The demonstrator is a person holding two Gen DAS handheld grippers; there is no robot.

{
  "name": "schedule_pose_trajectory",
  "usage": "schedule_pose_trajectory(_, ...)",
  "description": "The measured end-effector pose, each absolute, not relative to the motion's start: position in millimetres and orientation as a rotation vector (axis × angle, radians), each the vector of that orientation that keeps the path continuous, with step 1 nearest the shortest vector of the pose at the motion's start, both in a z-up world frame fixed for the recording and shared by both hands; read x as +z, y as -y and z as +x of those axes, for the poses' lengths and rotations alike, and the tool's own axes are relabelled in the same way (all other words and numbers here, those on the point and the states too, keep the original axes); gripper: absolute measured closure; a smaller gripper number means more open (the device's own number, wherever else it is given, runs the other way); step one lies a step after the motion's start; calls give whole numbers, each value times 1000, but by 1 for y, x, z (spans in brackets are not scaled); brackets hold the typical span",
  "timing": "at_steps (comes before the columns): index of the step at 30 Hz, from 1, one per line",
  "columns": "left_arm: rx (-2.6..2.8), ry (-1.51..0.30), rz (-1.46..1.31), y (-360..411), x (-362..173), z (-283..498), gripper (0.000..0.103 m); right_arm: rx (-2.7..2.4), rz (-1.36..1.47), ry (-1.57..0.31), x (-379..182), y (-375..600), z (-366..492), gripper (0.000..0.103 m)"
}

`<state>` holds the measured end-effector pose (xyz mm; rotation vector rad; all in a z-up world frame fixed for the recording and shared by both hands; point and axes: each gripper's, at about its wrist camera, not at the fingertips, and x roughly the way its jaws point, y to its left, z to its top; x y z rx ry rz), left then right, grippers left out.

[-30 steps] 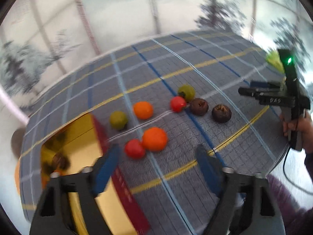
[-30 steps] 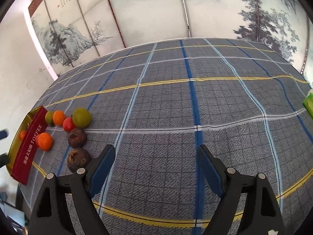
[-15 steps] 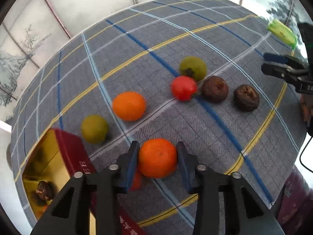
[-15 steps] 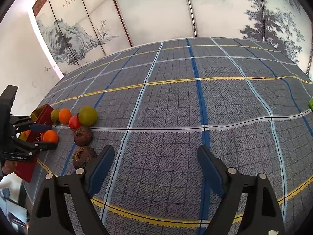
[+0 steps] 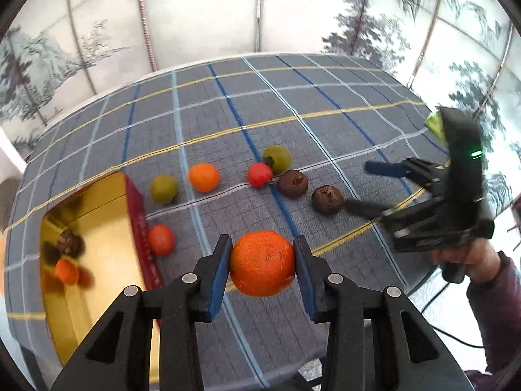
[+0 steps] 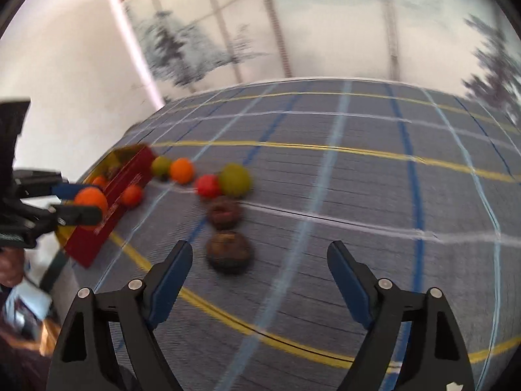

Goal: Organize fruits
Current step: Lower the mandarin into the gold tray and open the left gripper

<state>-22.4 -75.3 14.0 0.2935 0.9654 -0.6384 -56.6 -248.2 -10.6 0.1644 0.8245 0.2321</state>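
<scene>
Left tongs (image 5: 262, 262): clamped on big orange (image 5: 263, 263), both blue pads flat against its sides; fruit lifted clear of the cloth.
Big orange position: above the tabletop (image 5: 325, 123), just right of the tin box's red wall.
Right tongs (image 6: 257, 280): closing at this moment, jaws wide, nothing between the pads. Pointed down toward near brown fruit (image 6: 229, 252), which lies ahead of the tips, not touching. Frame is motion-blurred.
Right hand (image 5: 462, 257): visible at the left view's right edge, holding the grip, dark sleeve behind.
Tin box (image 5: 133, 202): gold inside, red outside, at the left end of the cloth; holds one small orange (image 5: 66, 271) and one dark fruit (image 5: 69, 242).
Red fruit (image 5: 161, 239): on the cloth, right beside the box wall.
Back row, left to right: green fruit (image 5: 164, 188), orange (image 5: 204, 177), red tomato (image 5: 259, 175) touching second green fruit (image 5: 277, 159), then far brown fruit (image 5: 292, 183).
Cloth: grey check, blue, white and yellow lines.
Backdrop: painted screen (image 5: 228, 16) with trees.
</scene>
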Motion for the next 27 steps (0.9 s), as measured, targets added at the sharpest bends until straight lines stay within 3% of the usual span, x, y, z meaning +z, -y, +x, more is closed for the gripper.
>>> schedule_pose_trajectory(3,-614,-963,278,63,21,-33,63,254,71,-882,-19,224,-41,20)
schedule_pose_trajectory(5,-599,-967,259,52,24,-36,63,259,27,-928,-30,210,-29,32)
schedule_pose_trajectory(7,-575,-968,239,38,26,-38,63,248,-30,-941,-39,200,-27,65)
schedule_pose_trajectory(13,-450,-956,168,-16,25,-34,63,171,-23,-914,-38,214,-32,67)
schedule_pose_trajectory(20,-270,-977,108,-77,-5,-16,63,-90,266,-870,-36,312,-34,67)
schedule_pose_trajectory(27,-230,-993,77,-98,-27,-8,63,-89,289,-874,-38,319,-33,67)
